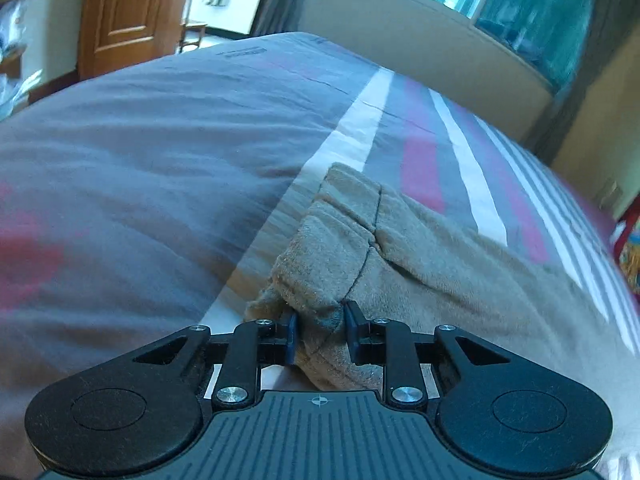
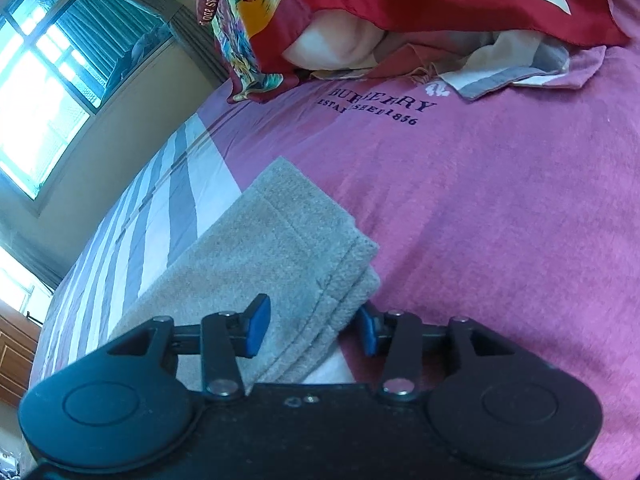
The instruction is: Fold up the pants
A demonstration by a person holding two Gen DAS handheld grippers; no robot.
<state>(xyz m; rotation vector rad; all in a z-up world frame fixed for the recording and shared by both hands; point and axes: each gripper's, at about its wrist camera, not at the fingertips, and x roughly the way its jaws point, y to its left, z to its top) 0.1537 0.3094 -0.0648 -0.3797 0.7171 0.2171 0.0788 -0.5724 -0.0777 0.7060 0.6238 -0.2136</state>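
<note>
Beige fleece pants (image 1: 400,256) lie on the striped bed. In the left wrist view my left gripper (image 1: 320,330) has its jaws closed onto a bunched corner of the waistband end, cloth pinched between them. In the right wrist view the pants' leg cuff end (image 2: 288,240) lies folded in layers on the bed. My right gripper (image 2: 312,330) is open, its blue pads on either side of the cuff edge, with cloth between them but a visible gap.
The bed cover (image 1: 140,160) is grey with white and red stripes, pink (image 2: 500,220) with printed lettering toward the head. A red patterned pillow (image 2: 400,8) and crumpled cloth (image 2: 520,64) lie beyond the cuffs. A window (image 1: 520,4) and wall run alongside; a wooden door (image 1: 128,8) stands beyond.
</note>
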